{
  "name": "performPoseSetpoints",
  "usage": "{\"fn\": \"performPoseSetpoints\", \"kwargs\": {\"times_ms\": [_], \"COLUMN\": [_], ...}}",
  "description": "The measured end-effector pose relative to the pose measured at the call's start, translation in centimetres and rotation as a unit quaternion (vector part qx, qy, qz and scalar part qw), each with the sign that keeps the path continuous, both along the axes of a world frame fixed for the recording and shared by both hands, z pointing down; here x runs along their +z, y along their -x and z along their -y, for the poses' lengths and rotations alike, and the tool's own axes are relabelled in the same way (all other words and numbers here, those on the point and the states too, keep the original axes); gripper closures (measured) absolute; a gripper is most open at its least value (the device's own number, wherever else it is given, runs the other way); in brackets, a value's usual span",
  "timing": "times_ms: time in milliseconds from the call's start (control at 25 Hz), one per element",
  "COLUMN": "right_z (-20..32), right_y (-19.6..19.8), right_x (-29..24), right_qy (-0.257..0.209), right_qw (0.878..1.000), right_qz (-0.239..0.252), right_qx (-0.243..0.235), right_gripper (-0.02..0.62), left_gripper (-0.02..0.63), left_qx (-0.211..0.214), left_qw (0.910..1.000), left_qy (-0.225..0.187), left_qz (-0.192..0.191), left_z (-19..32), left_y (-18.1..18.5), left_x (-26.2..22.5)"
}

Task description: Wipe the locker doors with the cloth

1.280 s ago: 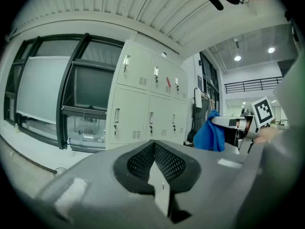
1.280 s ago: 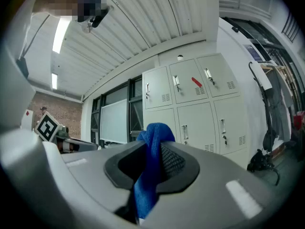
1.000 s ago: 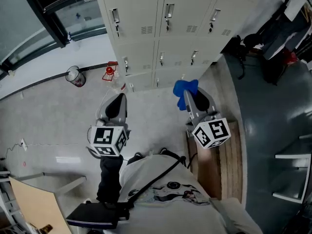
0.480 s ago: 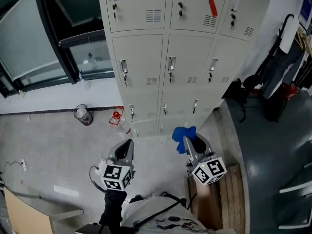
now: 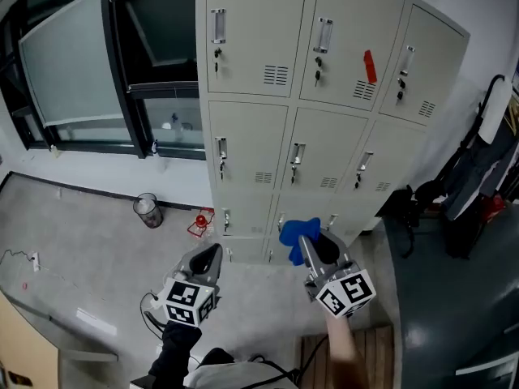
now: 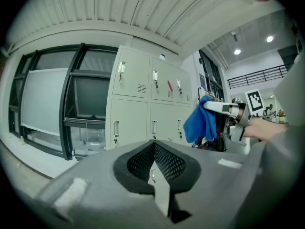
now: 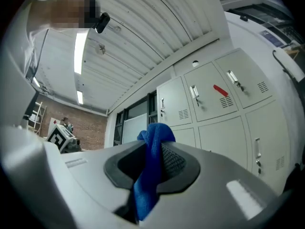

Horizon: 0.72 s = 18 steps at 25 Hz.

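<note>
The lockers (image 5: 324, 120) stand in 3 columns against the far wall. Every one of the locker doors (image 5: 251, 148) in view is shut, so nothing inside them shows. A red tag (image 5: 370, 66) sits on the top door of the middle column. On the floor left of the lockers is a small round bin (image 5: 147, 210), and its contents cannot be made out. Just beside the lockers' lower left corner is a red object (image 5: 201, 222), too small to name.

The right gripper (image 5: 306, 245) has its jaws clamped on the blue cloth (image 5: 293, 232). The cloth bunches above the pads and trails down between them. It is held in front of the lowest row of doors, near them, and whether it touches them cannot be told. The left gripper (image 5: 207, 259) is to its left, pointing toward the lockers, with its jaws pressed together and nothing between them.

Against 0.5 s ago, the head view has tipped upward. Both grippers sit lower in the picture, a taller stretch of the lockers shows, and the window (image 5: 73, 63) on the left fills more of the view. The cloth is gripped as before. The wooden platform (image 5: 379, 367) at the near right is now almost all cut off by the bottom edge.

The cloth and right gripper cover part of the lowest doors. The top row is cut by the upper edge, and the dark bags (image 5: 478, 177) at the far right are only partly in frame.
</note>
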State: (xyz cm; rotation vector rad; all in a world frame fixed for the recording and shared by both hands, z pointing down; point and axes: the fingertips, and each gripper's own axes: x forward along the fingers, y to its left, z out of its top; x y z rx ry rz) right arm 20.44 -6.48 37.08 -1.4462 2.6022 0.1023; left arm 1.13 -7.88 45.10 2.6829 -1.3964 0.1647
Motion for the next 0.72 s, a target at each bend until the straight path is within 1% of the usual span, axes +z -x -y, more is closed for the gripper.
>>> {"fn": "performPoseSetpoints", "kwargs": {"times_ms": [120,200,360,440,520,560,680,720], "right_z": [3.6,6.5,13.7,17.5,21.5,23.3,28.2,29.5], "right_y": [1.2,2.6,5.8,7.2,8.9,9.9,12.7,13.4], "right_x": [-3.4,-6.7,-14.2,-18.3,-22.2,-24.0,-28.3,-29.6], "right_qy": [-0.033,-0.065,-0.131,-0.162,-0.188,-0.198,-0.222,-0.229], "right_qw": [0.999,0.997,0.989,0.984,0.98,0.977,0.971,0.969], "right_qz": [-0.012,-0.029,-0.064,-0.07,-0.072,-0.075,-0.091,-0.095], "right_qx": [-0.02,-0.028,-0.028,-0.016,-0.005,-0.001,0.008,0.012], "right_gripper": [0.531,0.531,0.531,0.531,0.531,0.531,0.531,0.531], "left_gripper": [0.615,0.615,0.615,0.615,0.615,0.615,0.615,0.615], "left_qx": [-0.002,-0.005,-0.014,-0.017,-0.024,-0.027,-0.036,-0.037], "left_qw": [1.0,0.9999,0.9999,0.9997,0.9992,0.9987,0.9961,0.9954], "left_qy": [0.006,0.01,-0.008,-0.014,-0.015,-0.02,-0.062,-0.071], "left_qz": [0.008,0.009,-0.003,0.008,0.029,0.037,0.051,0.053], "left_z": [0.6,2.0,7.0,10.2,13.7,15.4,20.1,21.5], "left_y": [0.5,1.3,3.6,4.9,6.6,7.5,10.3,11.0], "left_x": [0.1,0.2,-1.3,-2.6,-4.0,-5.0,-8.8,-9.9]}}
